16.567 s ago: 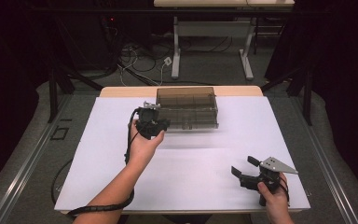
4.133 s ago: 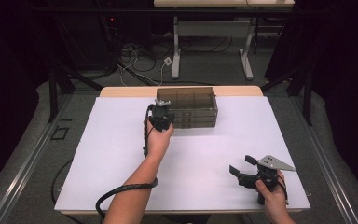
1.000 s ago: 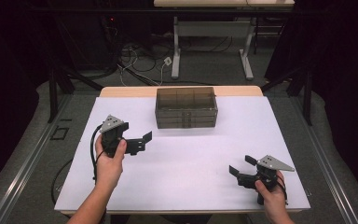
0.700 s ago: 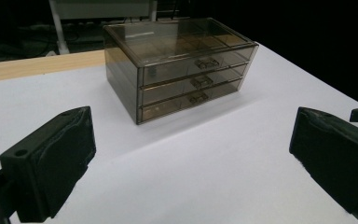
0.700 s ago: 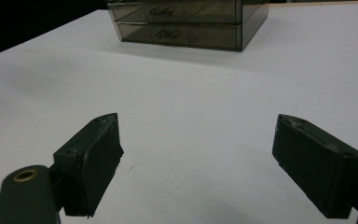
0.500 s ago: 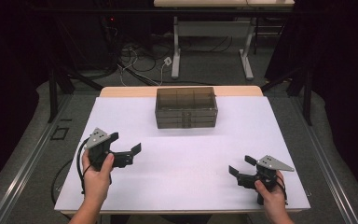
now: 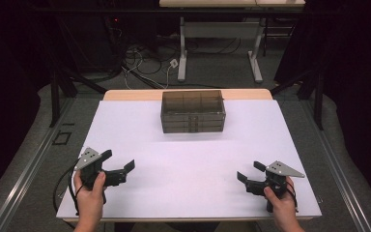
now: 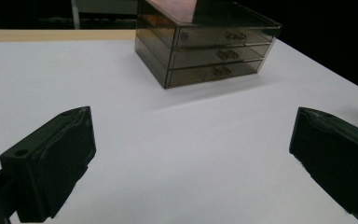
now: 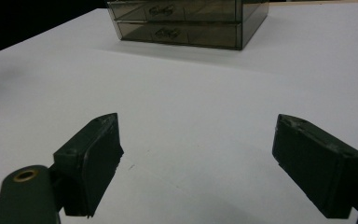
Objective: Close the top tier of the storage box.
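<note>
The table (image 7: 193,159) is covered by a white sheet, with a strip of bare wood left showing along its far edge. A smoked, see-through drawer unit (image 7: 193,111) is set near the middle of that far edge, standing square on the sheet; three shallow drawers are stacked in it, and all three fronts are seen pushed in flush, each with a small handle. The left gripper (image 7: 118,170) is held low at the near left corner of the table, gripped by the person's left hand (image 7: 91,200), and its jaws are spread wide with nothing between them. The right gripper (image 7: 247,172) is held at the near right corner by the right hand (image 7: 283,208), its jaws likewise parted and empty. Both grippers are kept well apart from the drawer unit.
</note>
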### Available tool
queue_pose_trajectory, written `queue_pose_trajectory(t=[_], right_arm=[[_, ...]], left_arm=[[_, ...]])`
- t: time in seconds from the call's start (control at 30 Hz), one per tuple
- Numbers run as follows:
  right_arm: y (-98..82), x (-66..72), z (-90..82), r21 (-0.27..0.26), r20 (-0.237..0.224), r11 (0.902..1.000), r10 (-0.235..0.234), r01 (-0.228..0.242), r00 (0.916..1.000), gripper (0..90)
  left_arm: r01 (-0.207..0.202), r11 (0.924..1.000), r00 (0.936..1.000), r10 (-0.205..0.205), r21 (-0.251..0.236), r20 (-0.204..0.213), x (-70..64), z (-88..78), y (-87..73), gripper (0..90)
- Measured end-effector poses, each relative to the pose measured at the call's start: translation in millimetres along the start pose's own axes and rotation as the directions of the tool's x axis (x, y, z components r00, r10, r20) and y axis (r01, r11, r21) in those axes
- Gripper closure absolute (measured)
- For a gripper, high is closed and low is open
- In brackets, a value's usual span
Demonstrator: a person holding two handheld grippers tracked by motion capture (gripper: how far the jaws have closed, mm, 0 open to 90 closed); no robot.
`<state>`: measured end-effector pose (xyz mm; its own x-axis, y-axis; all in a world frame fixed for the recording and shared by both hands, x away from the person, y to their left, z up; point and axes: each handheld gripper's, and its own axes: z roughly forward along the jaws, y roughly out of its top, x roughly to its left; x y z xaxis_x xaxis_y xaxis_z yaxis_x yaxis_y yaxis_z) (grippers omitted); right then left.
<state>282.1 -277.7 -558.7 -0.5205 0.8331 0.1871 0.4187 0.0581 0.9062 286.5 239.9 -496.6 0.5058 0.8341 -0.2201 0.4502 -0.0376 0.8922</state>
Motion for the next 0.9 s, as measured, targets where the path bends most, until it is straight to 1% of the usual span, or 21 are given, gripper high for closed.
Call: queue_pose_trajectory(t=[0.1, 0.2, 0.3, 0.43, 0.53, 0.6, 0.77, 0.9], right_arm=[[-0.2, 0.0, 0.3, -0.005, 0.001, 1.0000, -0.001, 0.001, 1.0000, 14.9], [-0.1, 0.1, -0.1, 0.001, 0.002, 1.0000, 0.000, 0.000, 1.0000, 14.9], [0.0, -0.2, 0.0, 0.001, 0.005, 1.0000, -0.002, 0.002, 1.0000, 14.9], [-0.2, 0.0, -0.1, -0.001, 0.003, 1.0000, -0.001, 0.001, 1.0000, 14.8], [-0.4, -0.2, 0.0, 0.001, 0.005, 1.0000, -0.004, 0.004, 1.0000, 14.9], [-0.3, -0.1, 0.1, 0.000, 0.004, 1.0000, -0.002, 0.002, 1.0000, 14.9], [0.1, -0.1, -0.1, 0.001, -0.001, 1.0000, 0.000, 0.000, 1.0000, 14.9], [0.2, -0.1, 0.2, -0.013, -0.001, 0.9999, 0.000, 0.000, 1.0000, 14.9]], left_arm=[[0.006, 1.0000, 1.0000, -0.006, 0.000, -0.005, 3.0, -1.4, -5.8, 0.4], [0.016, 0.9999, 0.9999, -0.015, 0.004, -0.008, 5.7, -2.6, -13.1, 0.4], [0.022, 0.9997, 0.9997, -0.022, 0.001, -0.003, 8.3, -2.7, -19.1, 0.4], [0.040, 0.9991, 0.9992, -0.040, -0.016, -0.002, 12.4, -1.9, -27.2, 0.4], [0.041, 0.9990, 0.9992, -0.041, -0.017, -0.003, 15.2, -1.3, -31.6, 0.4], [0.038, 0.9990, 0.9992, -0.038, -0.022, -0.014, 17.3, -0.6, -34.9, 0.4], [0.047, 0.9986, 0.9986, -0.048, -0.023, -0.022, 22.3, 0.5, -40.6, 0.4], [0.049, 0.9985, 0.9981, -0.050, -0.022, -0.037, 25.5, -0.3, -43.6, 0.4]])
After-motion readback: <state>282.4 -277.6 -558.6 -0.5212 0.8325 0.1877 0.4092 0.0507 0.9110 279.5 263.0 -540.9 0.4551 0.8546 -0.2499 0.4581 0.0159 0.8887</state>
